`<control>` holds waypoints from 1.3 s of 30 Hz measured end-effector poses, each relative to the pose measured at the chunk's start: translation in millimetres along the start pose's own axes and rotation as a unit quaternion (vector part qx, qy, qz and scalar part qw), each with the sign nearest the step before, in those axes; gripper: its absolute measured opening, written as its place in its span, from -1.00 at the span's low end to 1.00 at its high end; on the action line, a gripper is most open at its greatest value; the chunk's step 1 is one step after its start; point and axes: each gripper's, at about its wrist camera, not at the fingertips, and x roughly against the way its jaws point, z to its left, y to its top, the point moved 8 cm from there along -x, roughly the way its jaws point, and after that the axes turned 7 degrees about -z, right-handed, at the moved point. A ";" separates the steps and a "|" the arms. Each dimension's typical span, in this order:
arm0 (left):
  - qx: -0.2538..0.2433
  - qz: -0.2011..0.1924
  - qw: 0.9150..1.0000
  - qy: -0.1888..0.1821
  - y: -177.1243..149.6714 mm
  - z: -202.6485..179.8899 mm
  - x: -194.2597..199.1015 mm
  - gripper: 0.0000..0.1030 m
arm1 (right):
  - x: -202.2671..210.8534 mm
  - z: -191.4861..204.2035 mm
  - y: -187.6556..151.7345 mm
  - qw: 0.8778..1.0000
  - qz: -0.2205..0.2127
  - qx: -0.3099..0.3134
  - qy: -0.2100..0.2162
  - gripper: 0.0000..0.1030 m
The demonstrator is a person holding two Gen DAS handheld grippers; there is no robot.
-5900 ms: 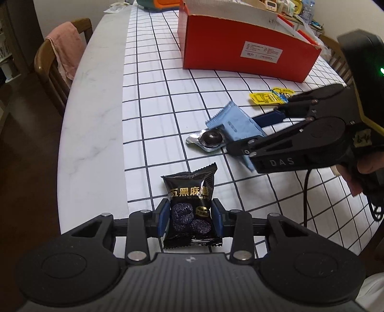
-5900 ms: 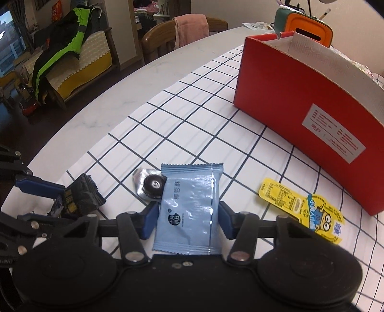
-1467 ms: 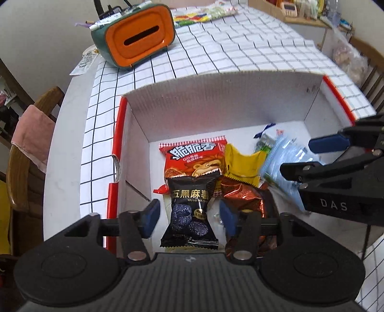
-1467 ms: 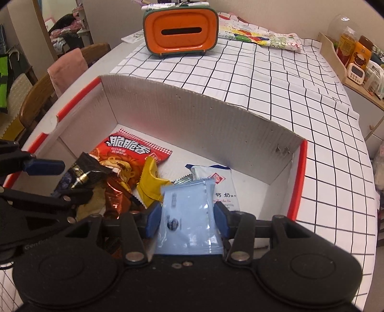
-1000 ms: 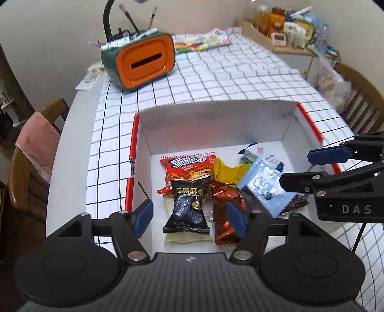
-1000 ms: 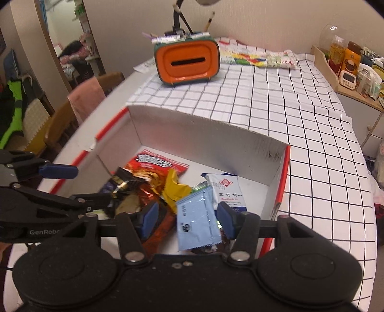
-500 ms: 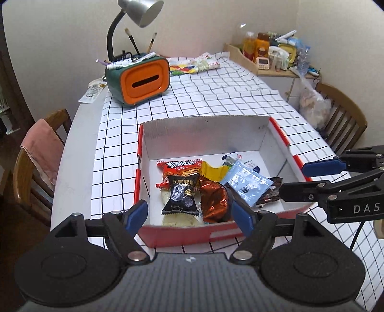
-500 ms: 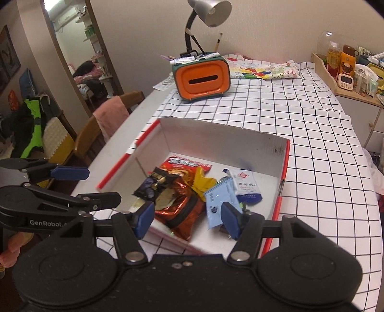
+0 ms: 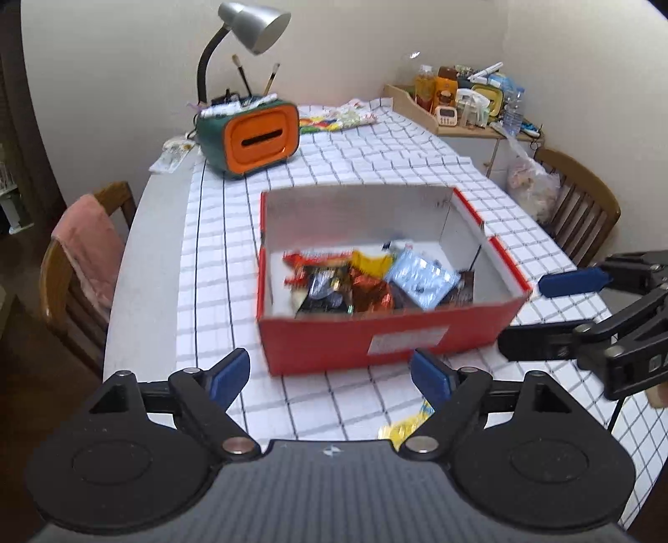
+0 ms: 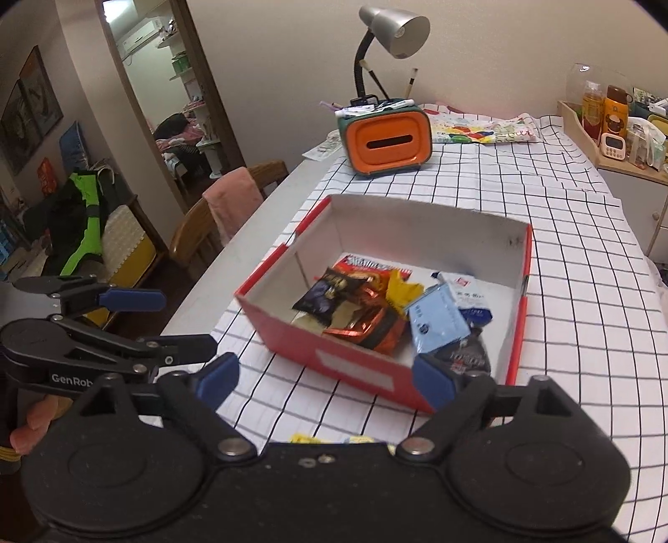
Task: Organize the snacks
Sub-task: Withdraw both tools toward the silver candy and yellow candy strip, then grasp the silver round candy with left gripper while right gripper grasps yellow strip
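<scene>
While snacks fill it, the red box (image 9: 388, 342) lies long axis crosswise.

Both cams sit on the grippers and look forward and down along the fingers at the checked table (image 9: 367, 167). The left wrist view sees the red box (image 9: 388, 338) straight on from its long near side, a bit back from it, with the right gripper (image 9: 559, 309) poking in from the right edge. The right wrist view catches the same box (image 10: 355, 371) from its near corner, closer in, with the left gripper (image 10: 163, 321) at its left edge. Both share the box, the orange case (image 9: 259, 140) (image 10: 390, 140) and the lamp (image 9: 250, 25) (image 10: 394, 23) at the far end.
</scene>
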 end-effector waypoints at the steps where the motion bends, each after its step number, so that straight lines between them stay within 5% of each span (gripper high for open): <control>1: 0.001 0.003 1.000 0.000 -6.9 1.9 1.8 0.64 | 0.7 1.2 -4.4 1.000 -0.001 0.002 -0.002 0.94; 20: 0.049 0.098 0.992 0.056 -123.2 23.1 -10.0 0.64 | -34.7 -16.3 -92.5 0.997 0.074 0.021 -0.028 0.99; 39: 0.072 0.124 0.984 0.105 -151.4 23.5 -40.6 0.55 | -86.6 -25.8 -119.6 0.986 0.121 0.111 -0.012 0.84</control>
